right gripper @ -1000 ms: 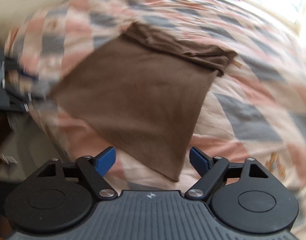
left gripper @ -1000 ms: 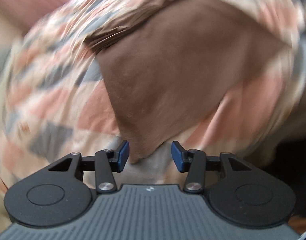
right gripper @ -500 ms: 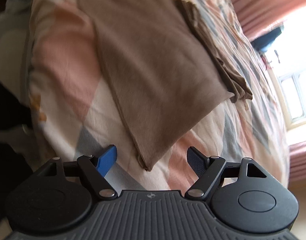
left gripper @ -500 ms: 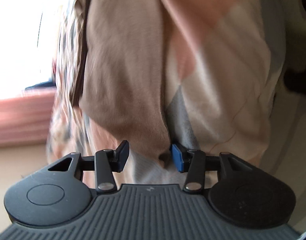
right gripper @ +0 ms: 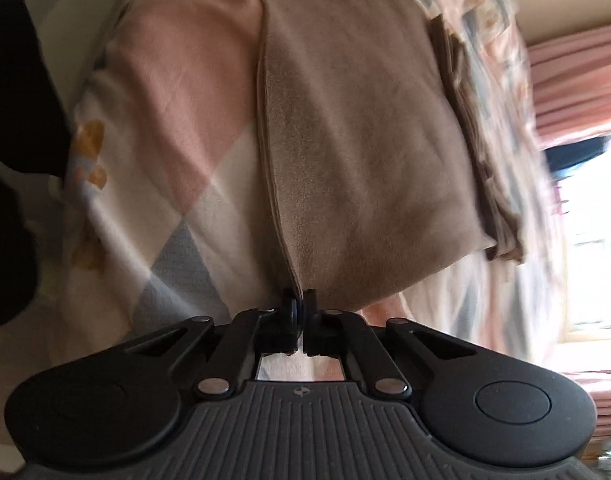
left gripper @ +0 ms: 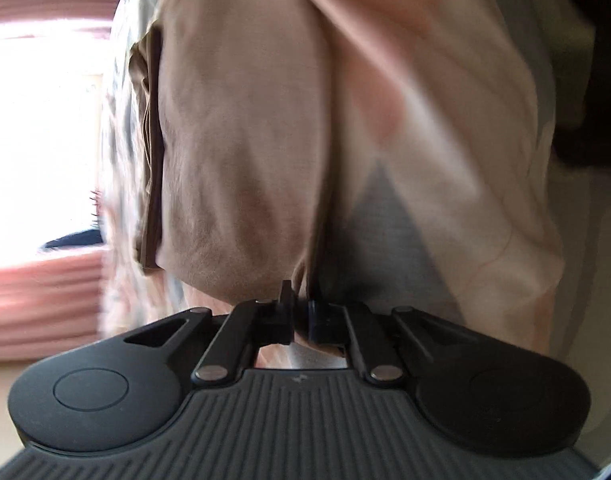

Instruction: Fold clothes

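Both hand-held grippers, left (left gripper: 299, 312) and right (right gripper: 299, 312), pinch near corners of the part-folded brown garment (right gripper: 365, 152) on the bed (right gripper: 177, 120); further folding remains.

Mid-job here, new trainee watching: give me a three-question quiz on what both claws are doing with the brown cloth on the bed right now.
1. True or false: the left claw is shut on a corner of the brown cloth.
2. The right claw grips the cloth at: A) its middle, B) a near corner, C) the bunched far edge.
3. What does the cloth lie on?

Key:
1. True; its fingers are pinched together with fabric between them.
2. B.
3. A bedspread patterned in pink, white and grey.
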`<state>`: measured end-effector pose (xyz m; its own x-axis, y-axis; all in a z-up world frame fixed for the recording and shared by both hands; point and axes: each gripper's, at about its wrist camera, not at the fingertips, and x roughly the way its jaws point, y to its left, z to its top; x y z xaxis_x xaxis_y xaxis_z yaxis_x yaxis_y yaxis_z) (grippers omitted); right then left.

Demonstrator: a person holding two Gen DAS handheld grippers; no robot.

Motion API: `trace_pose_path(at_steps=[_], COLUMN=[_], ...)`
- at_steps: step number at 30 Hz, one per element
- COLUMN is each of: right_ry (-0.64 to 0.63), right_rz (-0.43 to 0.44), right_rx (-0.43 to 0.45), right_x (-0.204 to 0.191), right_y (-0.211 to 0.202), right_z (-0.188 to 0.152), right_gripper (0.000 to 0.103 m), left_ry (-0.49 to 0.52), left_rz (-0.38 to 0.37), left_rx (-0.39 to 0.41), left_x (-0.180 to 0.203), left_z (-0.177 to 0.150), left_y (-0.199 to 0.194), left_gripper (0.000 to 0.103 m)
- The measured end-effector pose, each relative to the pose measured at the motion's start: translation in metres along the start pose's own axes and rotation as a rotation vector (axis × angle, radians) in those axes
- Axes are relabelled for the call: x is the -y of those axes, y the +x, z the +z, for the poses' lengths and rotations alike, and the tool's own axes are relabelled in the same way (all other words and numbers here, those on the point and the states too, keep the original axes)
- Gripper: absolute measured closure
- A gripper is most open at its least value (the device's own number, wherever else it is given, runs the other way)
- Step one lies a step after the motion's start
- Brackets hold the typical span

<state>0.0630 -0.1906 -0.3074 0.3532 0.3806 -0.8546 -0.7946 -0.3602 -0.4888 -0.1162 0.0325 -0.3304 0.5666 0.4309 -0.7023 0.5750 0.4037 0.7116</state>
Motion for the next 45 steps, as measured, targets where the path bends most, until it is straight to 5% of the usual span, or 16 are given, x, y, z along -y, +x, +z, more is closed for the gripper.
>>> trace_pose_path(at_steps=[6,14,20,23,25,27,29,36,45], right_ry=[0.351,0.574,0.642,0.702,0.762,0.799,0.807,0.814,0.814], right_rz=[0.175,0.139,0.190,0.229,0.249,0.263,0.267,0.248,0.221], right_rx=[0.047,0.085,-0.039,-0.044,-0.024,-0.010,-0.001,0.044,-0.014], right_x=[0.141,0.329,0.383,0.392,0.388,0.388,0.391,0.410,0.419], right_y=[-0.009,0.063,0.160,0.185,0.183,0.182,0.181,0.167,0.207], right_z=[0.004,0.033,0.043,0.041,0.035,0.028,0.026,0.025,0.024], right_gripper=[0.103,0.103,0.103,0.102,0.091,0.092,0.103,0.103,0.103], left_ry=[-0.342,-0.724,-0.988,-1.094,-1.155,-1.192,-1.193,-1.127,-1.090], left_rz=[-0.169,-0.295,-0.494,-0.599,-0.648,-0.666,-0.660,-0.583,-0.515], left_rx=[0.052,0.124,0.095,0.115,0.138,0.138,0.143,0.201,0.063], left_x=[-0.131,-0.300,-0.351,-0.352,-0.353,-0.354,-0.356,-0.384,-0.377], left_z=[-0.010,-0.042,-0.059,-0.070,-0.080,-0.084,-0.084,-0.078,-0.069], left_y=[0.010,0.142,0.254,0.270,0.274,0.277,0.276,0.272,0.313], left_gripper=[0.097,0.097,0.091,0.088,0.086,0.088,0.100,0.100,0.091])
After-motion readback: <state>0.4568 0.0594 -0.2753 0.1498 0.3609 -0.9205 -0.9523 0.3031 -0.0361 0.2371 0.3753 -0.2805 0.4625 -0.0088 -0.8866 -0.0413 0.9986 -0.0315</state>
